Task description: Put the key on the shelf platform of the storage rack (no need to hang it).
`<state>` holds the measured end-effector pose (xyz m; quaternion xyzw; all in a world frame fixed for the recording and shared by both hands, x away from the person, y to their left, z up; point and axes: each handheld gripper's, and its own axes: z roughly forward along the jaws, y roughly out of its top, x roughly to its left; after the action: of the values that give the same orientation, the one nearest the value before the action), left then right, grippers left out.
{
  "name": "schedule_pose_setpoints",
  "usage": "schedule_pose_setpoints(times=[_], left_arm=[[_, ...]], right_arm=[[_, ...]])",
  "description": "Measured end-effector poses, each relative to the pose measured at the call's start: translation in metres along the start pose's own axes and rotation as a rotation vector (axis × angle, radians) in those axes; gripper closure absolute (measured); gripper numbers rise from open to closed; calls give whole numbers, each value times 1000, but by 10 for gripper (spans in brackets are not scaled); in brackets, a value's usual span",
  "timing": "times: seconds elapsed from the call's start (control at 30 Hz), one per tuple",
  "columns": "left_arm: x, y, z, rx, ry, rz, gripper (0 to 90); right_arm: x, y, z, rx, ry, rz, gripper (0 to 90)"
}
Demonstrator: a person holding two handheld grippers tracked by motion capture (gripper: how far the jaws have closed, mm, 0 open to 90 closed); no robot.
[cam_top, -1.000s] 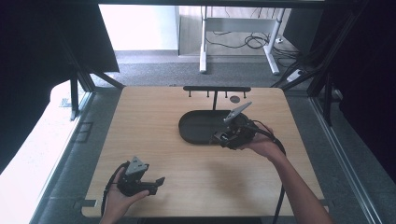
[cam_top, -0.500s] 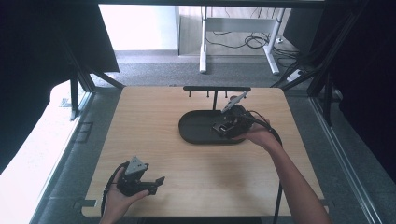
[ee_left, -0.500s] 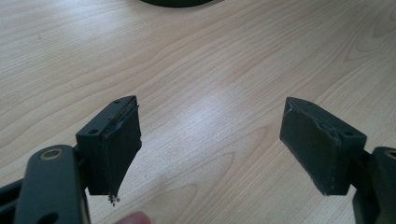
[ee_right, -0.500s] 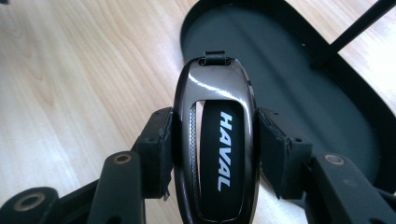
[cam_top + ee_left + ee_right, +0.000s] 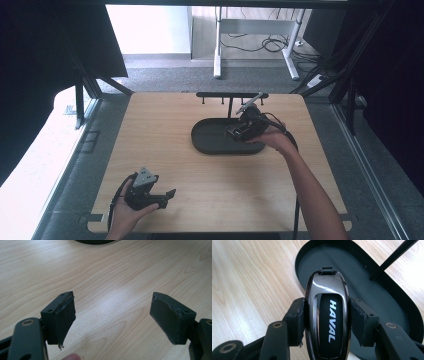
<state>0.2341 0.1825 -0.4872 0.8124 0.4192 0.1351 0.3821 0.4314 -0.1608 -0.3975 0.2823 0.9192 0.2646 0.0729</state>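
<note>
My right gripper (image 5: 326, 322) clamps a glossy key fob (image 5: 327, 315) reading "HAVAL", over the black tray (image 5: 387, 290) toward the table's far edge. My left gripper (image 5: 112, 317) gapes wide near the front-left corner.

One overhead camera, two riding close on the tools.
The high view is looking forward and down on the tabletop (image 5: 165, 150); both tool views are facing along it, sharing the black tray (image 5: 210, 142).

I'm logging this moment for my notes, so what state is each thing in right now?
Car key: clamped between the right gripper's jaws, held over the tray.
Right gripper: shut on the car key.
Left gripper: open, nothing between its jaws, over bare table.
Tray: flat on the table, nothing lying in it.
</note>
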Motion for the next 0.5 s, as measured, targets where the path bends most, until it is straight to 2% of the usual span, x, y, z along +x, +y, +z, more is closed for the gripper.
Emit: schedule_pose_setpoints(times=[0.3,0.5], left_arm=[[-1,0,0,1,-1,2,207],[0,0,0,1,-2,3,207]], right_arm=[[-9,3,14,3,-4,16,497],[-12,5,19,-12,-9,11,497]])
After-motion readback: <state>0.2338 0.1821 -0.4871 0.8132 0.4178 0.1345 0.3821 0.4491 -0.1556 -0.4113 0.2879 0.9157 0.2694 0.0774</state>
